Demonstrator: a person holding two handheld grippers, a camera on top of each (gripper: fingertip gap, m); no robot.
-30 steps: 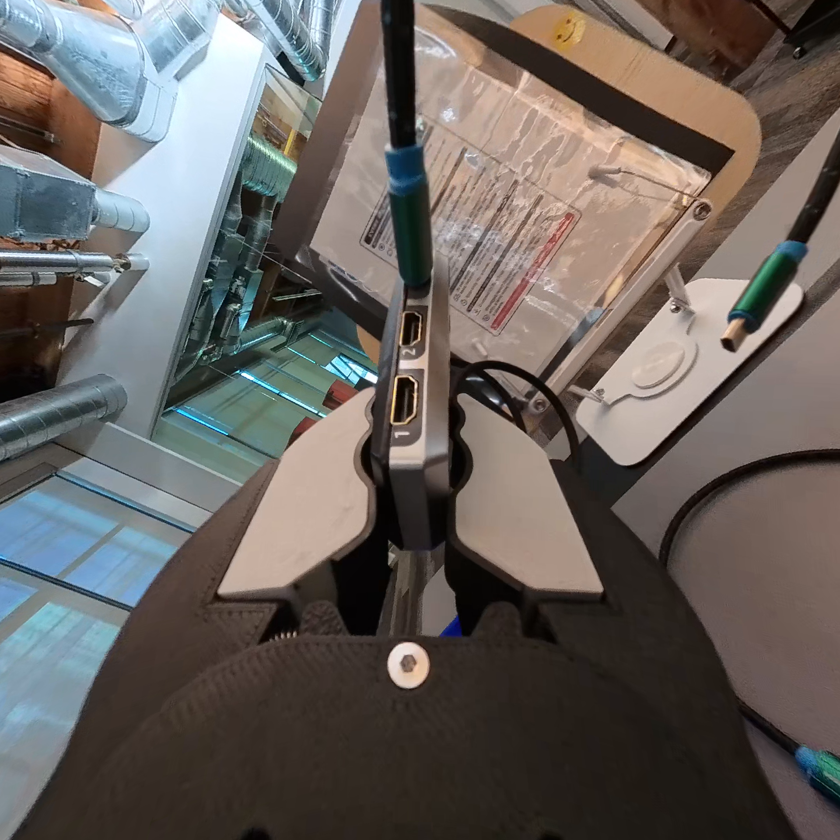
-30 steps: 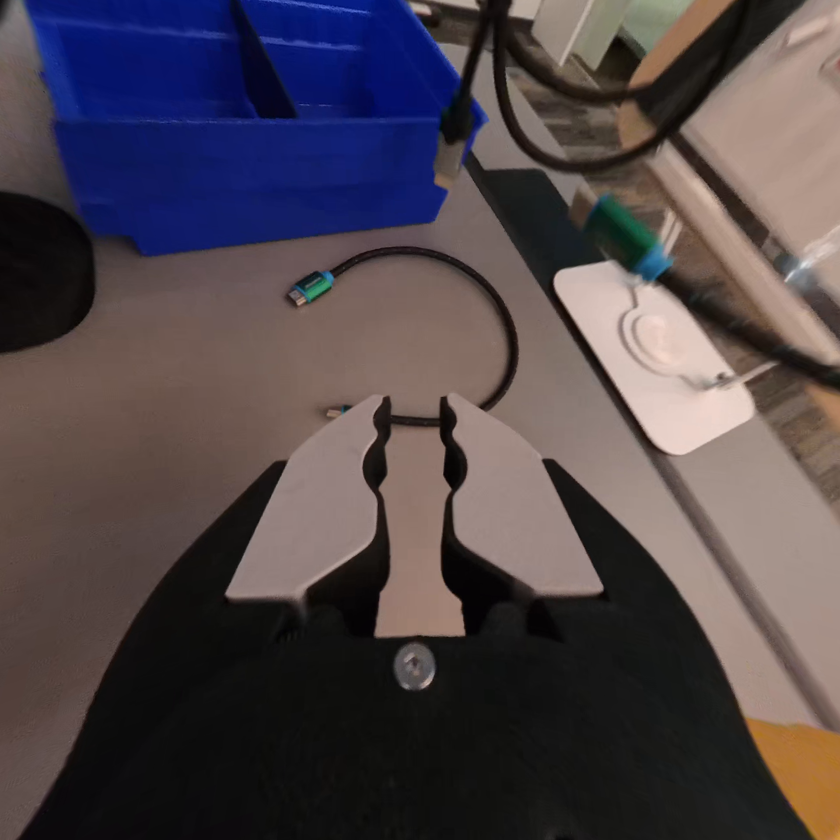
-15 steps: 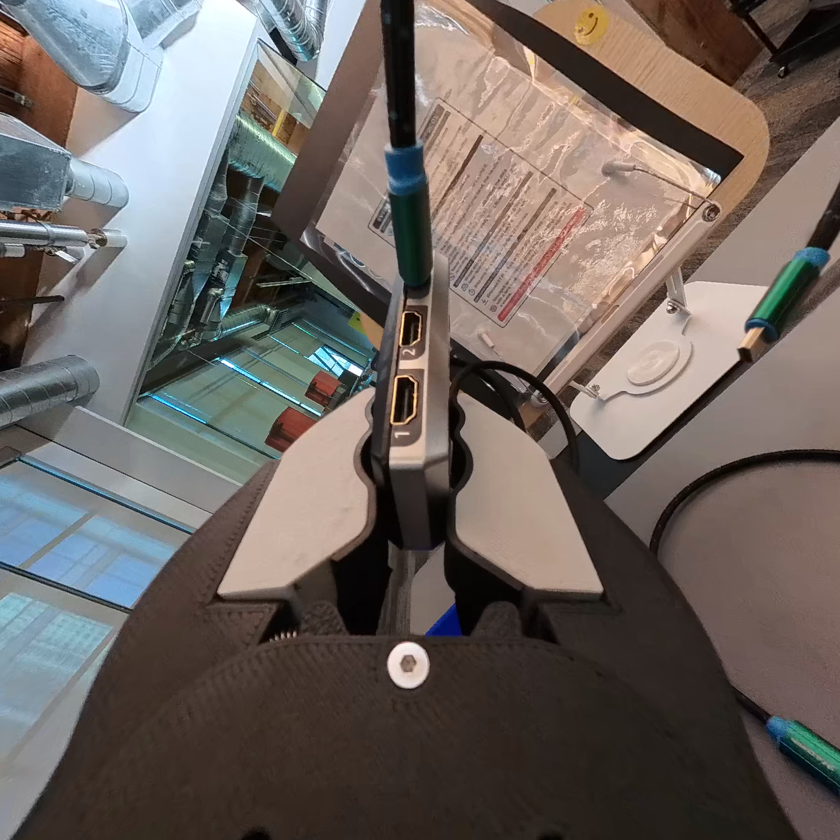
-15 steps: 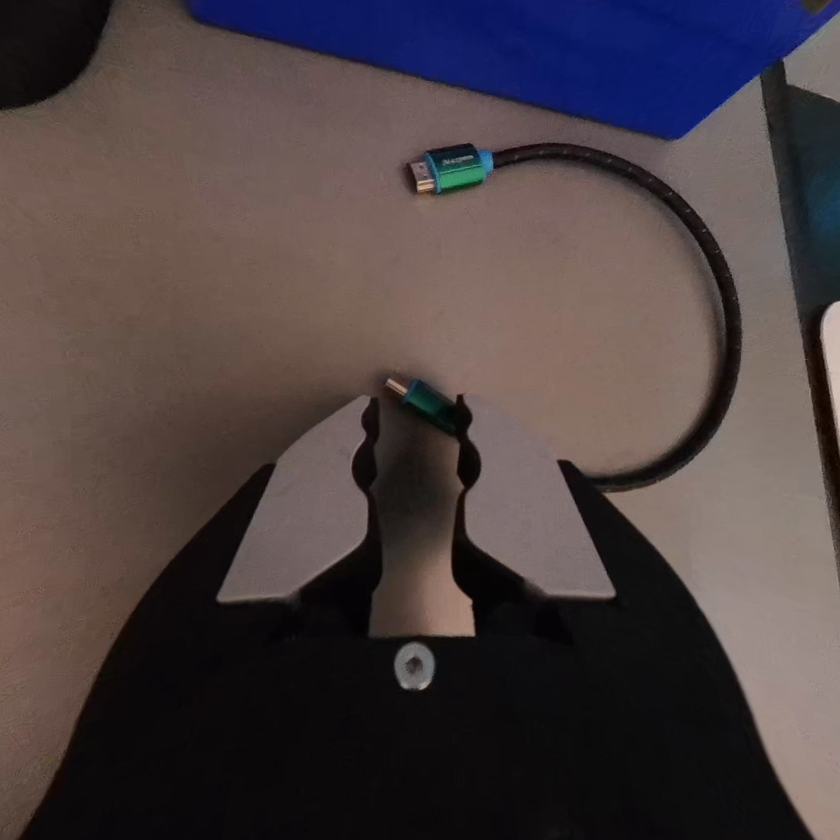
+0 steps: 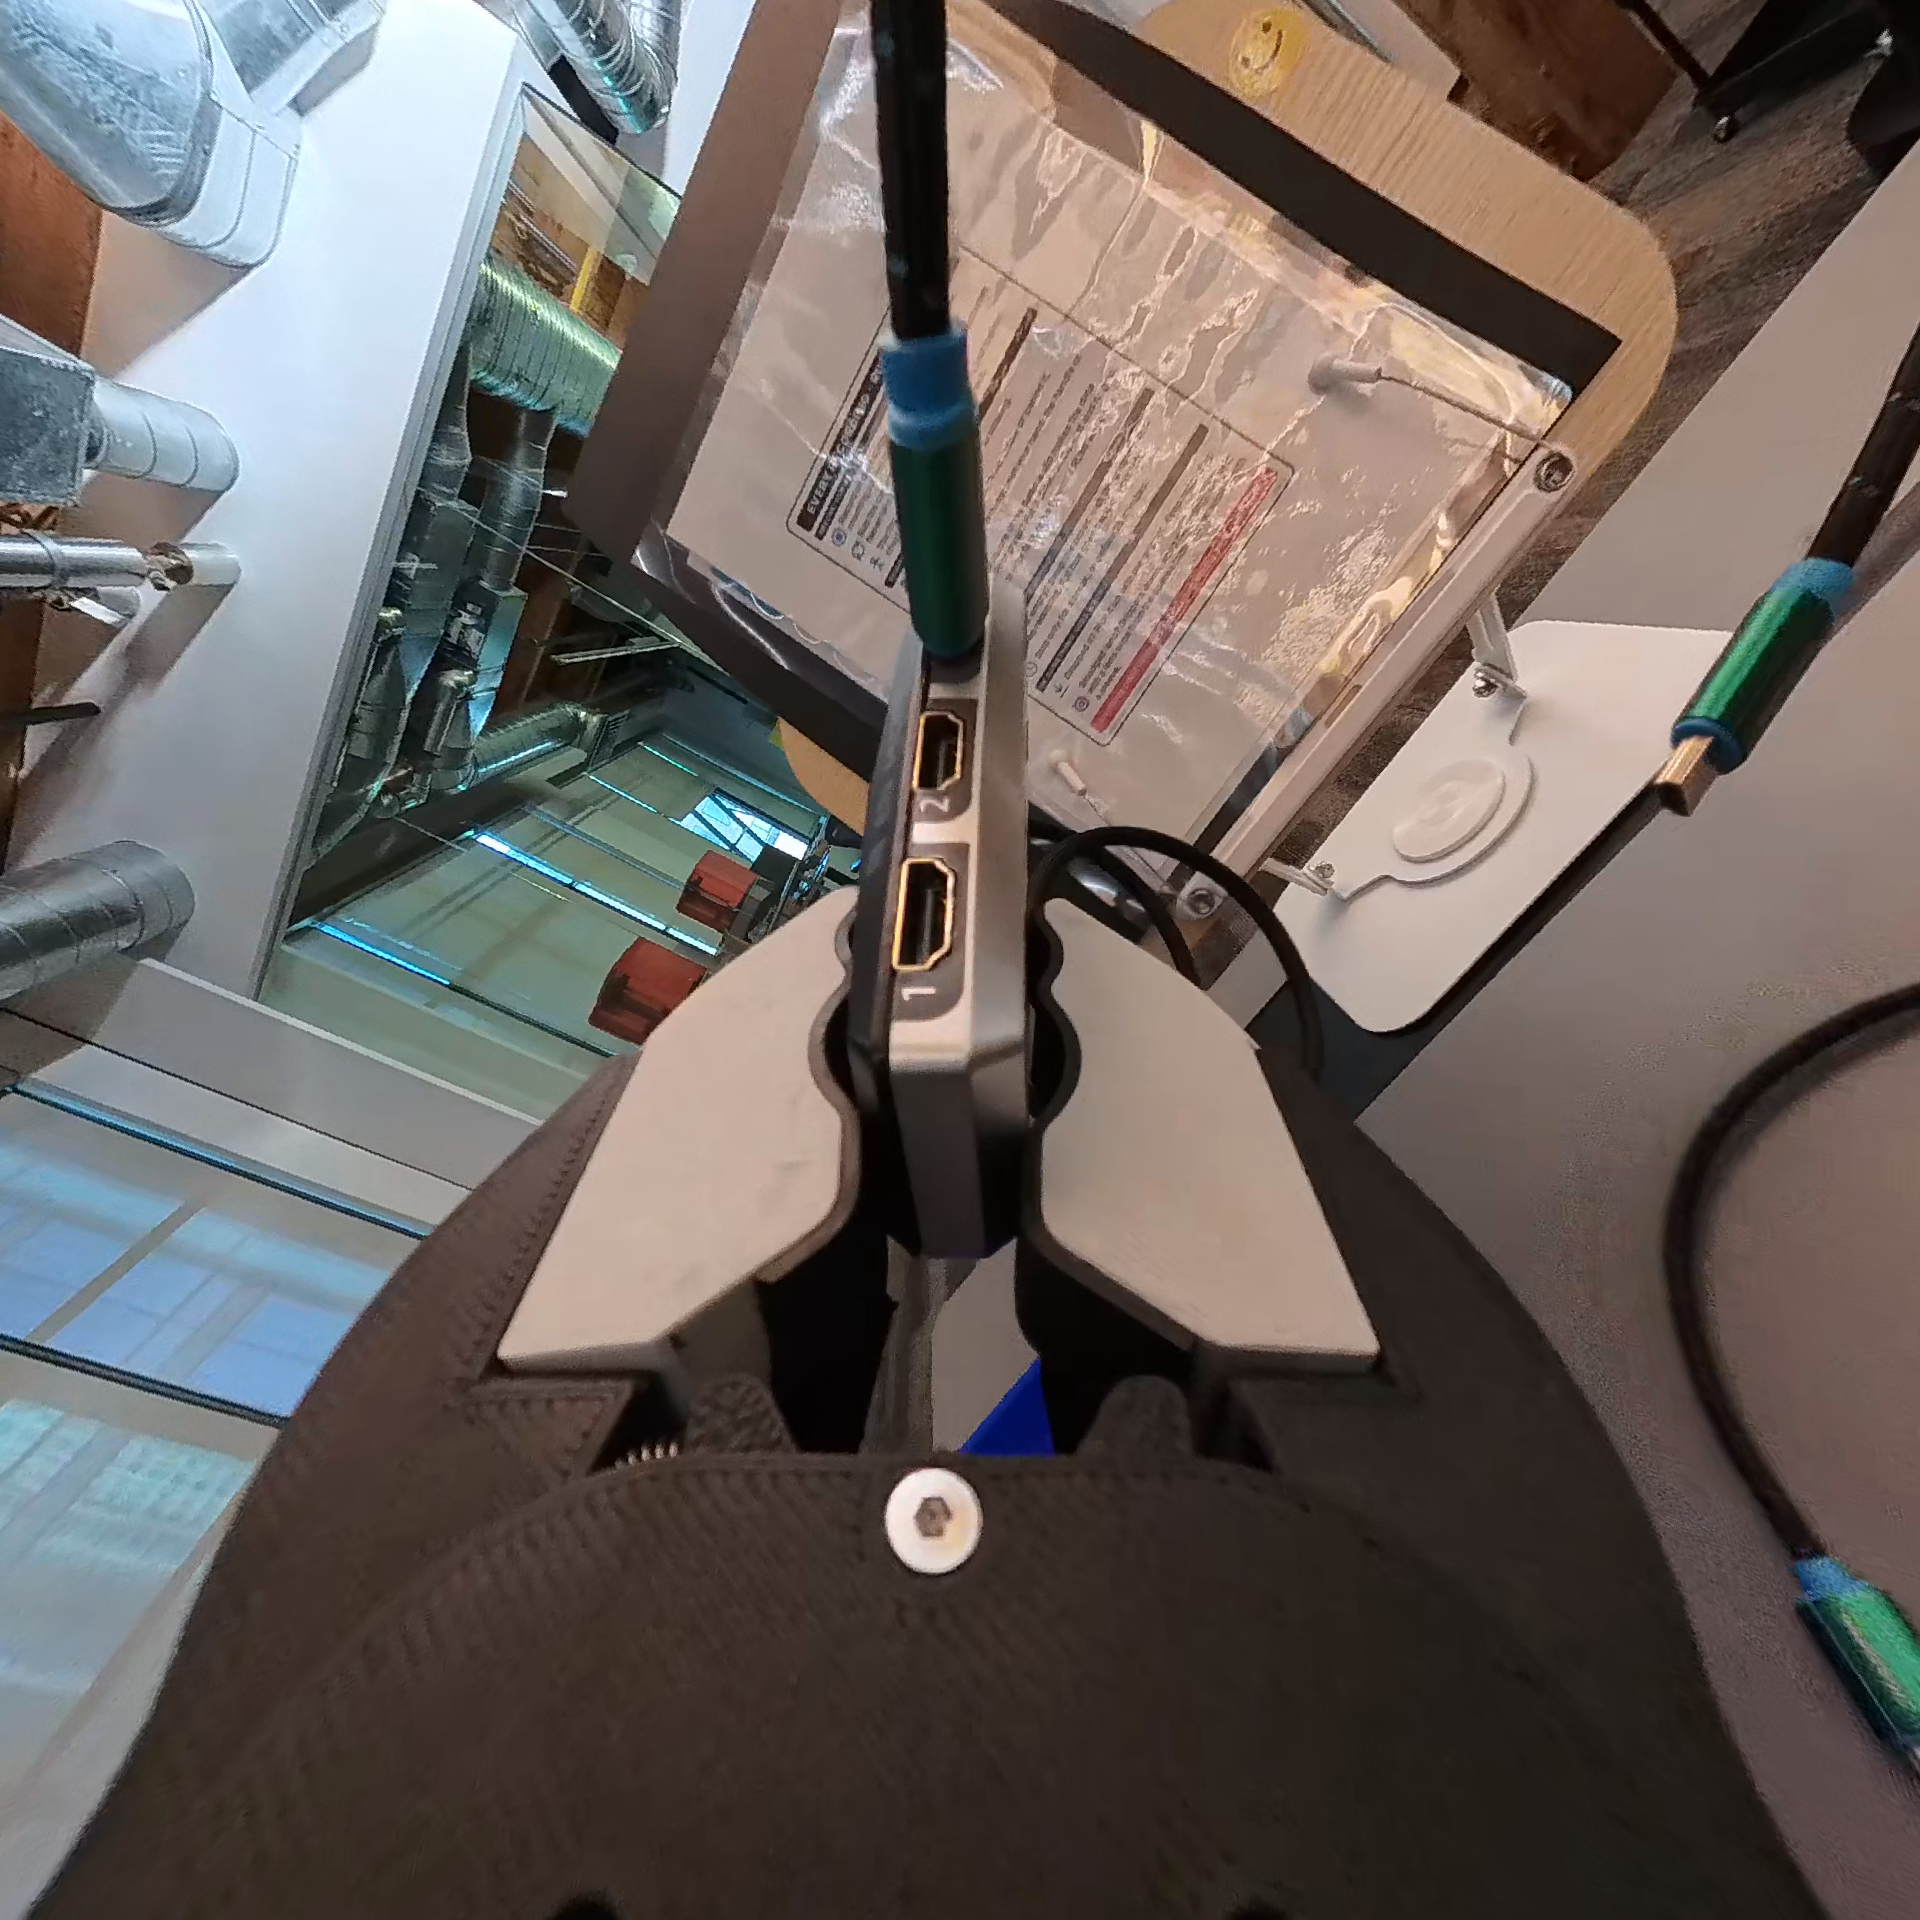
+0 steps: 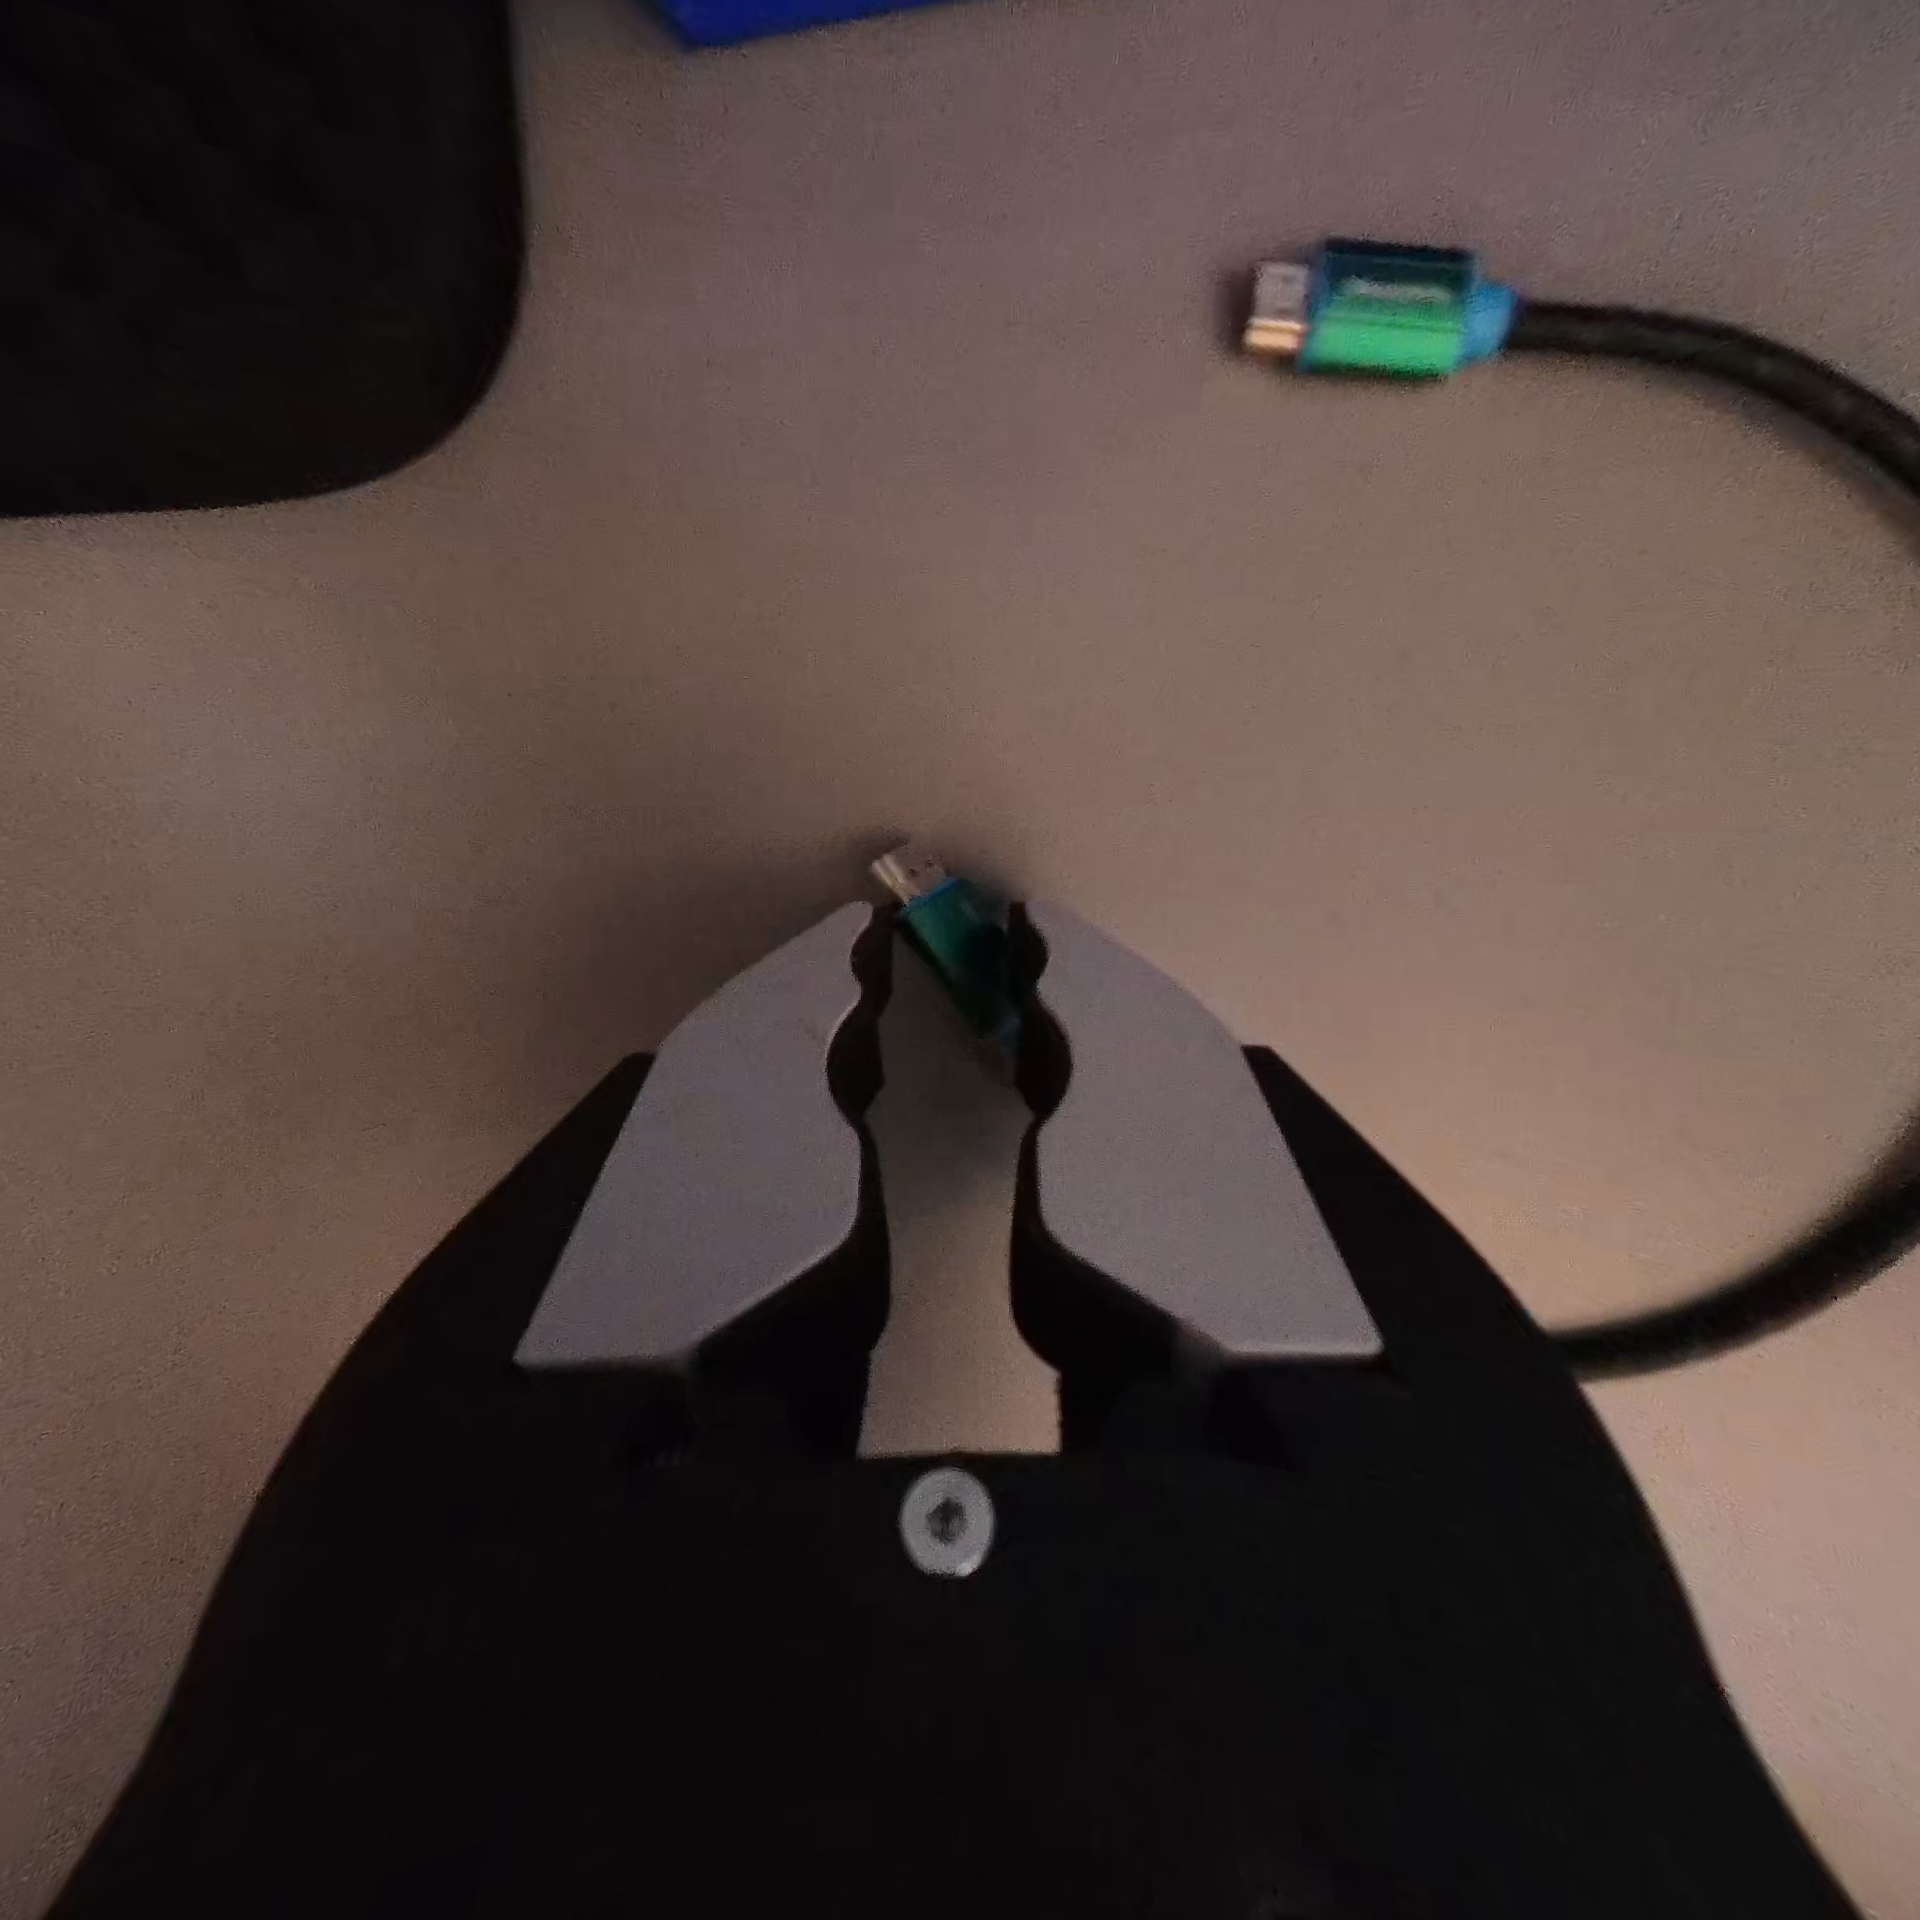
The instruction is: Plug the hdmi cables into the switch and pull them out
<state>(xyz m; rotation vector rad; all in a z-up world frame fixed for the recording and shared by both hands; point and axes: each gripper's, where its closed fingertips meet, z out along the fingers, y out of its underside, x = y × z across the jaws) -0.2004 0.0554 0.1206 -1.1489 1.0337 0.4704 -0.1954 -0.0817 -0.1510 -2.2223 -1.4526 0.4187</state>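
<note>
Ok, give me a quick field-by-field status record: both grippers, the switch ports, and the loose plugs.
left gripper: shut on the switch, held up off the table
switch ports: two near ports empty; plugged cable seated in the far one
right gripper: open, low over the table
nearest plug: lies slanted between the right fingertips, not yet clamped
second plug: loose on the table, up and to the right
hanging plug: dangles free, right of the switch

Green-and-blue plugs (image 6: 1371, 317), black cable (image 6: 1766, 384), grey switch (image 5: 966, 1039).
</note>
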